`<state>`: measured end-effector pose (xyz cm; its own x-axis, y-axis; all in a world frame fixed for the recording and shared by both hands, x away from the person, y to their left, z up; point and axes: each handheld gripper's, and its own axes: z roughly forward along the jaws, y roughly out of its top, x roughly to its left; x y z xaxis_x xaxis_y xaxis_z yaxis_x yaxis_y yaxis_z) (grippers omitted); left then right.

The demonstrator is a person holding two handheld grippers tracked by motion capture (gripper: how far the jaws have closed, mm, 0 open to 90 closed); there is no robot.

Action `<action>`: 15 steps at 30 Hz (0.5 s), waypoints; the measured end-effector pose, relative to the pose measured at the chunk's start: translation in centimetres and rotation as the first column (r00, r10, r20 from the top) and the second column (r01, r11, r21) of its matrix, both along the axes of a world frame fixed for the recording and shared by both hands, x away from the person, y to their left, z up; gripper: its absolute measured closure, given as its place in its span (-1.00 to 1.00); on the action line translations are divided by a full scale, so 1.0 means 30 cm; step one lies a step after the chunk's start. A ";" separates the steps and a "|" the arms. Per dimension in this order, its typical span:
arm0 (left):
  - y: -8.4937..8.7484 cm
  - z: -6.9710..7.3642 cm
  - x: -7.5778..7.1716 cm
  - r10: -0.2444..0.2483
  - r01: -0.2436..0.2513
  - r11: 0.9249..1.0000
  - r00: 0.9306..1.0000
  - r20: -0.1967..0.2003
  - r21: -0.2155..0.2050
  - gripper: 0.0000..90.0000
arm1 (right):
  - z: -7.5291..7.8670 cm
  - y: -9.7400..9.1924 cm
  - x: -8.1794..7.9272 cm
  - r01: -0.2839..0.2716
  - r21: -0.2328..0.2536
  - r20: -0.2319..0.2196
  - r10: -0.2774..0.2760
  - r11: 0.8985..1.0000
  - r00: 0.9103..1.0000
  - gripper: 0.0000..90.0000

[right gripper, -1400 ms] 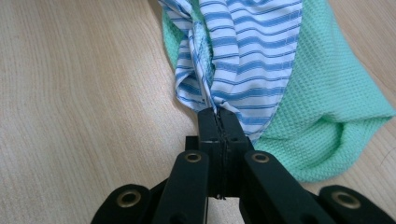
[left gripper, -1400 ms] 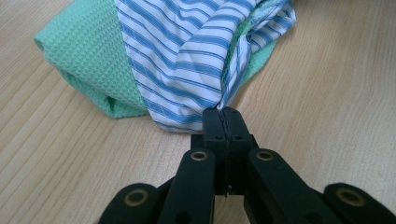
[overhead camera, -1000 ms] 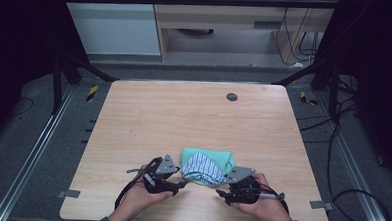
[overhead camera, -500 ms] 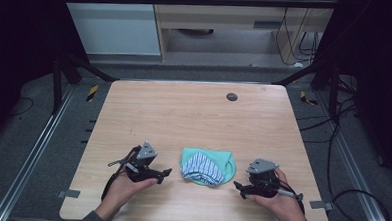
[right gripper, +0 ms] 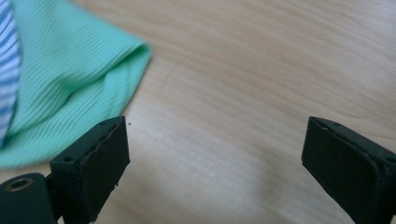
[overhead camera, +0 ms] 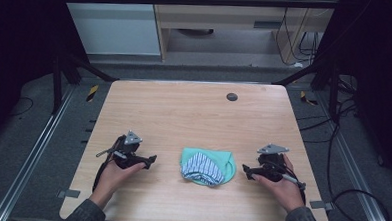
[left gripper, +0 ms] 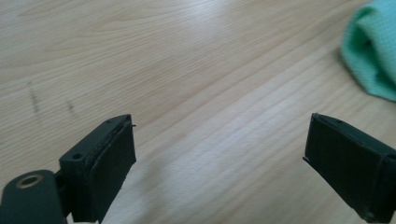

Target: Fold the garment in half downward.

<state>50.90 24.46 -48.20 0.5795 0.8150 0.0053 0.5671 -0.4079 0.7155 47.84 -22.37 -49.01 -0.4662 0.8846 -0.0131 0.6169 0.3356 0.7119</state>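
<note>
**Folded cloth lies alone as both grippers stand wide at the table's near edge**

A small folded cloth (overhead camera: 207,166), mint green with a blue-and-white striped panel, lies flat on the pale wooden table (overhead camera: 184,110) at about 6 o'clock from the table's centre, close to the near edge. Nothing touches it.

The left gripper (overhead camera: 151,160) sits at the cloth's 9 o'clock, held low over the wood in the person's left hand (overhead camera: 113,174), its tips pointing toward the cloth but clear of it. In the left gripper view its two black jaws stand spread wide, having just been opening, with bare wood grain between them; the green edge of the cloth shows at roughly 2 o'clock in that view, beyond the jaws.

The right gripper (overhead camera: 244,170) mirrors it at the cloth's 3 o'clock, carried in the person's right hand (overhead camera: 280,187), its tips near the cloth's right fold without touching. In the right gripper view its jaws are likewise spread, having just been opening, and hold nothing; the ribbed green fabric, with a sliver of stripes at the frame's edge, lies at about 10 o'clock, just past the left jaw.

A small dark round fitting (overhead camera: 231,96) is set in the tabletop at 12 o'clock, well apart from the cloth, near the far edge. Each gripper carries a grey three-cornered plate on top.
</note>
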 end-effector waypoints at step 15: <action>0.068 -0.069 0.058 0.106 -0.107 0.994 0.994 -0.006 -0.008 -0.83 | -0.065 -0.035 0.084 0.185 0.019 -0.002 -0.185 0.983 0.983 -0.88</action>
